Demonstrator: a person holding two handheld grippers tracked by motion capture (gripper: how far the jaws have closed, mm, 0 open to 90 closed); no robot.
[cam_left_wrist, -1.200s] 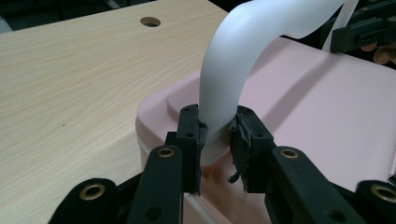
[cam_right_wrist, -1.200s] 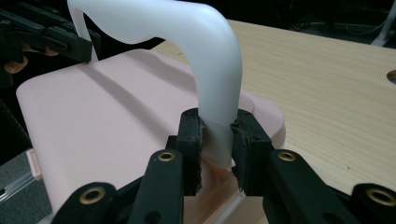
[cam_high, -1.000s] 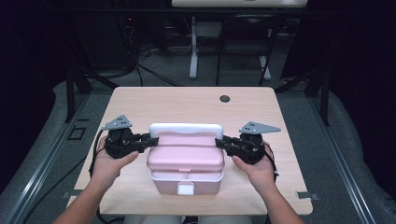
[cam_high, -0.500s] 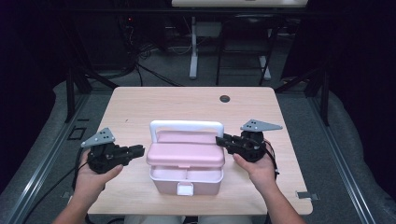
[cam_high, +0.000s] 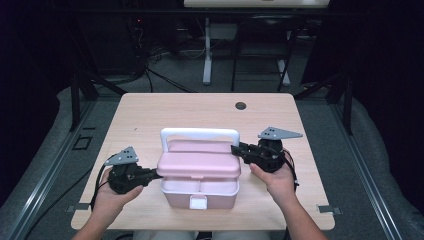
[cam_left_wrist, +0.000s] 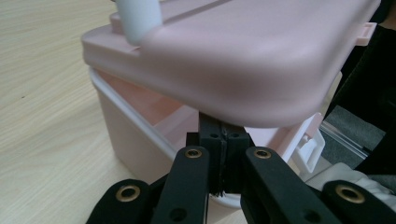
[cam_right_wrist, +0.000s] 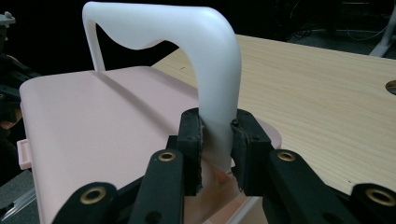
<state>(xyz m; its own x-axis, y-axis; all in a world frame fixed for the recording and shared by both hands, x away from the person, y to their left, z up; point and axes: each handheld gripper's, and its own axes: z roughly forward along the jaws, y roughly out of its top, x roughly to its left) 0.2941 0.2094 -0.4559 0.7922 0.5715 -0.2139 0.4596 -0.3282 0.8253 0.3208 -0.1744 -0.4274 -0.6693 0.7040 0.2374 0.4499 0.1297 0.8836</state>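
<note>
Right gripper (cam_right_wrist: 215, 140) clamped on the white handle (cam_right_wrist: 212, 70), good anchor. Left gripper (cam_left_wrist: 223, 154) just pinched closed, empty, tucked at 9 o'clock under the pink lid (cam_left_wrist: 243, 56). Probably lift gently, keeping the box (cam_high: 199, 192) steady.

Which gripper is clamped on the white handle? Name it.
The right gripper: its pads squeeze the white handle of the pink box. The left gripper is shut on nothing, its tips under the raised lid.

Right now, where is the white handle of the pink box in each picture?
High view: white handle arches over the box's far edge, centre.
Left gripper view: one handle post at top left.
Right gripper view: arch across the top, its post between the fingers.
Shared landmark: pink lid.
</note>
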